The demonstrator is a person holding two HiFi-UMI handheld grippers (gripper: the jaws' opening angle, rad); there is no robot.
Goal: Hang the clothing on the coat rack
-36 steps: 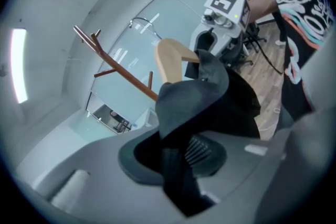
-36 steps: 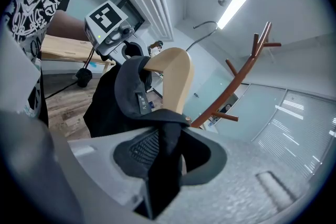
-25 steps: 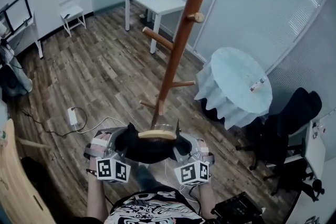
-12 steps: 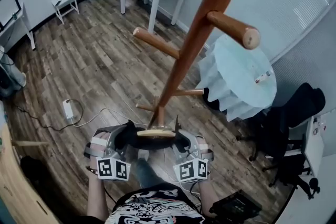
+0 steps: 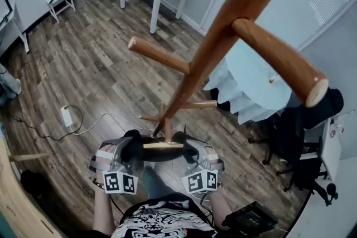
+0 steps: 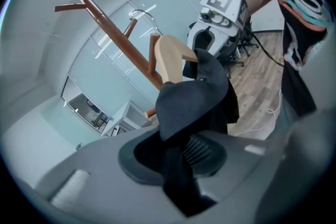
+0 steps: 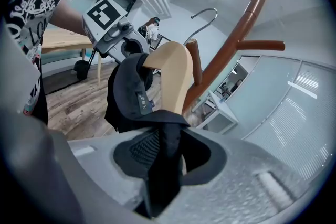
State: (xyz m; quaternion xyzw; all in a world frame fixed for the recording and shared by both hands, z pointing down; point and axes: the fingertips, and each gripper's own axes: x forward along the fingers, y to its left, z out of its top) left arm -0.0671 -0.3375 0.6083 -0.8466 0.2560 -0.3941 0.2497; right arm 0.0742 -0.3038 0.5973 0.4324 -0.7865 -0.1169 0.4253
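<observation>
**A:** Entry one, the clothing: where was it?

**B:** The dark garment (image 5: 134,149) was draped over a wooden hanger (image 5: 162,145). It hung between the two grippers, off the floor, at six o'clock from the foot of the coat rack (image 5: 223,36) in the head view.

**A:** Entry two, left gripper (image 5: 127,152)?

**B:** Its fingers (image 6: 202,150) were pinching a fold of the garment at the hanger's left shoulder. The cloth ran straight down between the pads.

**A:** Entry three, right gripper (image 5: 192,153)?

**B:** The same on the other side. Its fingers (image 7: 143,150) were clamped on the cloth at the right shoulder, with the label side showing.

**A:** Why one grip at each end?

**B:** It probably kept the hanger level, stopped the garment sliding off, and left the wire hook (image 7: 205,13) standing free on top to go over a peg.

**A:** Entry four, pegs?

**B:** A low peg (image 5: 159,56) was at twelve o'clock and a larger peg (image 5: 279,61) at two o'clock. Both were bare and well above the hook, so the hanging was not yet done.
</observation>
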